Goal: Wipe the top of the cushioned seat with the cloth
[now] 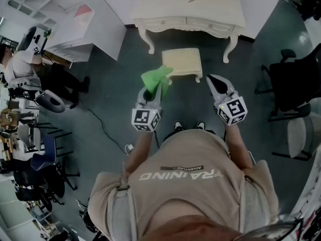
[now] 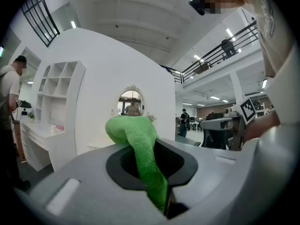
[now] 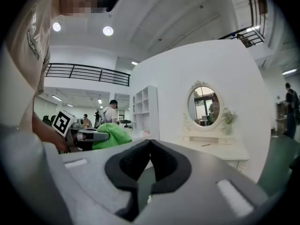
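Pinching green cloth point(image 1: 157, 78) in left gripper point(image 1: 152, 91), shutting tight on lower fold (loose end flopping over jaw tops). Holding right gripper point(image 1: 217, 80) level alongside, well apart, closing tip to tip on nothing. Hanging cloth over near-left corner of cushioned seat point(image 1: 183, 62) on floor ahead; contact unclear. Facing white dressing table point(image 1: 188, 15) just beyond seat.

Corner of cushioned seat point(image 1: 183, 62) — behind cloth point(image 1: 155, 78)

Head camera looks steeply down on my left gripper point(image 1: 154, 88), right gripper point(image 1: 212, 81) and stool point(image 1: 182, 63). Gripper cameras sit close behind their fingers point(image 3: 126, 168), facing ahead; both catch the mirror point(image 2: 131, 102) point(image 3: 205, 106).
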Demonstrator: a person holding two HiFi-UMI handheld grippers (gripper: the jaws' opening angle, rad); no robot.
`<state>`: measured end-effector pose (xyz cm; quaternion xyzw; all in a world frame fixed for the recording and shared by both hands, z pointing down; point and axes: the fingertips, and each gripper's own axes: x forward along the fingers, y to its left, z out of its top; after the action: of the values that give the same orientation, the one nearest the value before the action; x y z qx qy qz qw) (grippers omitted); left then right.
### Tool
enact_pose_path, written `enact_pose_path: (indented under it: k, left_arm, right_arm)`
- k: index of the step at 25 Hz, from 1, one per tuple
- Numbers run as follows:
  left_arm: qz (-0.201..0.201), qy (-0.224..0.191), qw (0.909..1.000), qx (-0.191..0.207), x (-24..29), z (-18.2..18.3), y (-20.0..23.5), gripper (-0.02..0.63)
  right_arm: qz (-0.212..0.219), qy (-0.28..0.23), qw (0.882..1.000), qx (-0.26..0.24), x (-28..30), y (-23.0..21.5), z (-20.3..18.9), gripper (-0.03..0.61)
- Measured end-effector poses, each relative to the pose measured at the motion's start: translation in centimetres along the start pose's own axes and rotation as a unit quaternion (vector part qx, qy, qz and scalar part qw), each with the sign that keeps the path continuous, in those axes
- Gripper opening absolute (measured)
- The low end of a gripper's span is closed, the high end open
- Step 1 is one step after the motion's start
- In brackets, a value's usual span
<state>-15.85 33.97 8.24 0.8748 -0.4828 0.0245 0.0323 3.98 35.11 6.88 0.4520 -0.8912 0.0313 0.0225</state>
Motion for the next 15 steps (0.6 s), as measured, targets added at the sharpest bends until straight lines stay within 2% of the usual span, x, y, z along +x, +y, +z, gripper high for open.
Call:
enact_pose_path:
  k: [10, 15]
  left_arm:
    - [0.001, -0.001, 1.0000, -0.003, 0.1, -0.4, 2.3, 0.048]
    - [0.000, -0.006, 1.0000, -0.004, 0.7, 0.2, 3.4, 0.048]
  right_arm:
    - [0.005, 0.008, 1.000, -0.013, 2.2, 0.7, 0.1, 0.002]
    - [-0.005, 0.016, 0.999, -0.037, 3.5, 0.7, 0.7, 0.002]
